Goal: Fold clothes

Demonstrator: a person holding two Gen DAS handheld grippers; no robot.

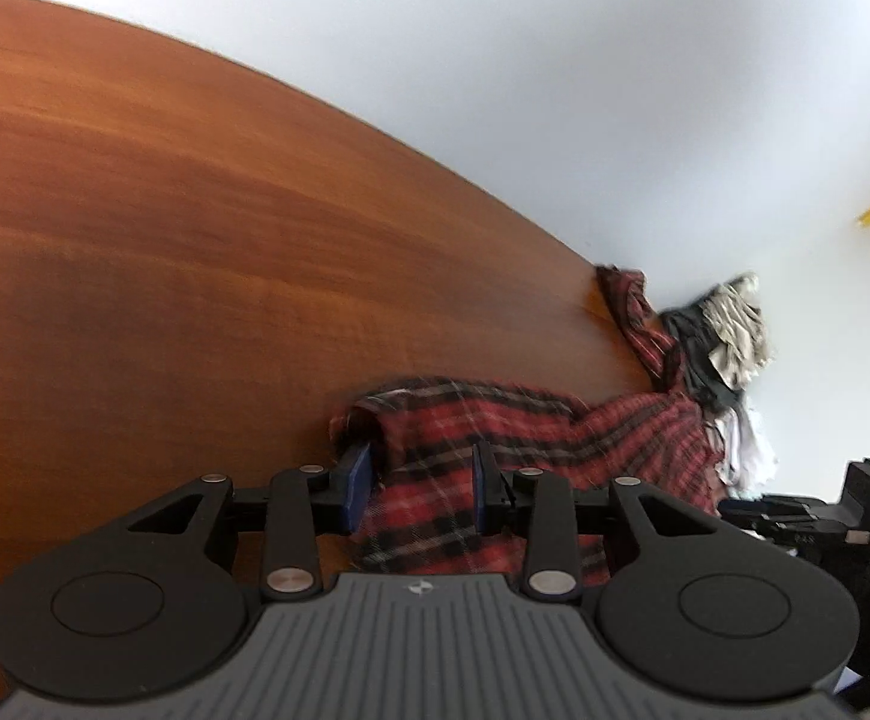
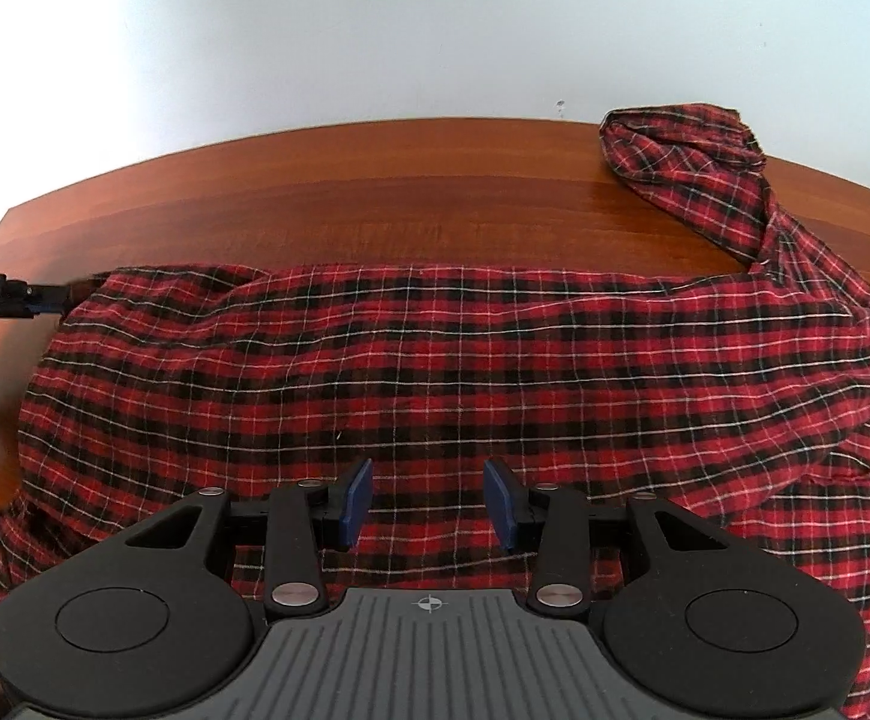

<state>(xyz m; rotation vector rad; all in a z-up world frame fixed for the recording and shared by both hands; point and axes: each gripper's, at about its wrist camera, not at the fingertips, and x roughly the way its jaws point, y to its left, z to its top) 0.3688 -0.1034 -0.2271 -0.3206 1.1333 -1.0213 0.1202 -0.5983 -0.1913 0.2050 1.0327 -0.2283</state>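
I see the red plaid shirt (image 2: 435, 360) spread across the wooden table (image 2: 315, 192), with its body lying wide and rather flat in front of my right gripper (image 2: 429, 504). One sleeve (image 2: 693, 174) goes up to the far right part of the table and ends in a crumpled bunch near the back edge, close to the white wall (image 2: 375, 30). The jaws of my right gripper stand apart, and its blue pads (image 2: 357, 501) are over the cloth without pressing it; nothing is between them except the shirt surface below. In the left wrist view, my left gripper (image 1: 420, 492) is at one end of the shirt (image 1: 495, 420), where the cloth makes a raised fold. Its jaws are also apart, and the plaid cloth lies between the blue pads (image 1: 360, 480), but I cannot tell if they touch it; they do not pinch it. This view is a little blurred. Further along the table edge there is a pile of other clothes (image 1: 729, 348), grey, beige and white, just beside the shirt. In the right wrist view the left gripper (image 2: 45, 297) shows at the left end of the shirt.
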